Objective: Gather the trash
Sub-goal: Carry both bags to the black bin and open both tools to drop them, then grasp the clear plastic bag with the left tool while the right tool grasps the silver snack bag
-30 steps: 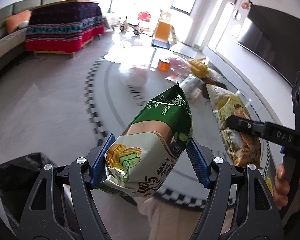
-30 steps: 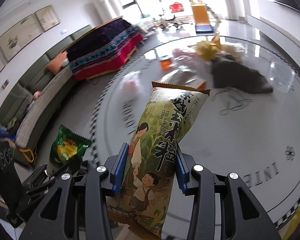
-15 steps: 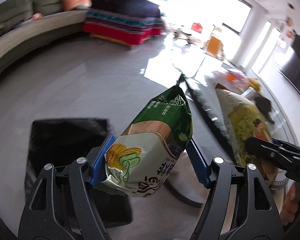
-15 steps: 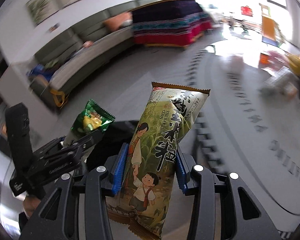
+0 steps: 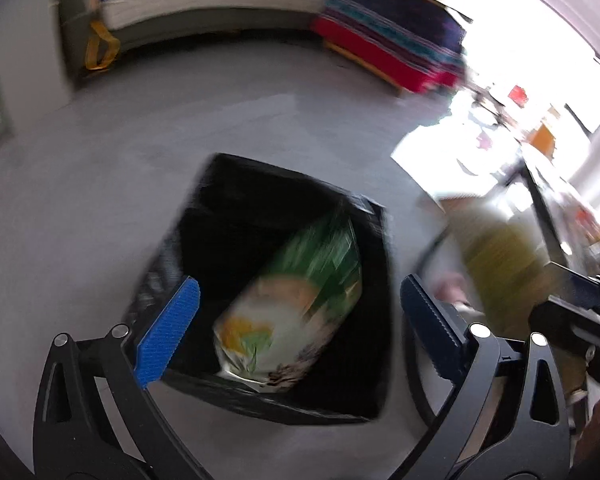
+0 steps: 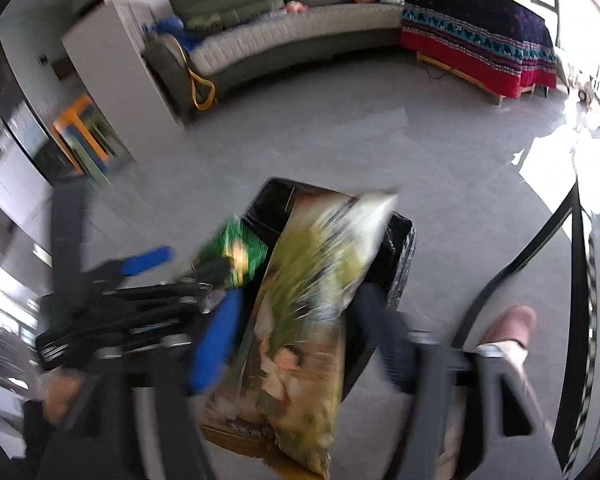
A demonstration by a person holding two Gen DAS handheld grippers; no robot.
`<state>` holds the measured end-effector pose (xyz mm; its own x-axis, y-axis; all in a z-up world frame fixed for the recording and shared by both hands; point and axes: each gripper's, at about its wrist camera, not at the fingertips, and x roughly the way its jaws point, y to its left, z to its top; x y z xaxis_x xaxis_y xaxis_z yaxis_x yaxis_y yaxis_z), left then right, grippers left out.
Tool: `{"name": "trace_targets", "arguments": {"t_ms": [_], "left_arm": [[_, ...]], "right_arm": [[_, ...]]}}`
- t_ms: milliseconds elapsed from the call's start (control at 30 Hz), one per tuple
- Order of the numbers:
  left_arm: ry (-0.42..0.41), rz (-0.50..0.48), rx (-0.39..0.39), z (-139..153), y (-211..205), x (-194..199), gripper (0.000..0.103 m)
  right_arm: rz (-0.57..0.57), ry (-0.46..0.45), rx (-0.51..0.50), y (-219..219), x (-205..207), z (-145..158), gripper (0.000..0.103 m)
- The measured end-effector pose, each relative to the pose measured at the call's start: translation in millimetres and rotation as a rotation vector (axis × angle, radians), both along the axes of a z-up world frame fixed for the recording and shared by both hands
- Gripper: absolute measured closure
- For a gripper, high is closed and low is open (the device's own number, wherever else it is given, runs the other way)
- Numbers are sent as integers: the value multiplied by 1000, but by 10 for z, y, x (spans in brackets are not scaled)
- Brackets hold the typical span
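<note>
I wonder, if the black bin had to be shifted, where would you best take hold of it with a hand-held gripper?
I would take the bin by its rim, on the wall away from the green packet, and come straight down from above with one finger inside and one outside. It stands open-topped, and its walls look thin and upright, so the rim seems the only part narrow enough to pinch.
</note>
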<state>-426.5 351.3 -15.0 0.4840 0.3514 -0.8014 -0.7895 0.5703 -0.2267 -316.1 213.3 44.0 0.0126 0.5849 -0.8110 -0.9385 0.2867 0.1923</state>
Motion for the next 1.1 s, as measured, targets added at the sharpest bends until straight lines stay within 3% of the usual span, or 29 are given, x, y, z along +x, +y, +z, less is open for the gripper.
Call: {"name": "trace_targets", "arguments": {"t_ms": [133,300,467,700,1100], "left_arm": [[20,71,-37,-11,138,-99,6],[14,55,-20,103,110,-13,6],[24,-25,21,207,-31,305,6],[16,-119,11,249,-207,880,6],[-22,-406,60,573,-860,2164,6]], "right_arm": [[-13,14,14,73,94,14,27],[-20,0,52,-21,120,72,27],[-68,21,90,-156,362,143,27],[-181,20,129,-549,885,303,27],[-442,10,175,-1338,1856,467,27]]}}
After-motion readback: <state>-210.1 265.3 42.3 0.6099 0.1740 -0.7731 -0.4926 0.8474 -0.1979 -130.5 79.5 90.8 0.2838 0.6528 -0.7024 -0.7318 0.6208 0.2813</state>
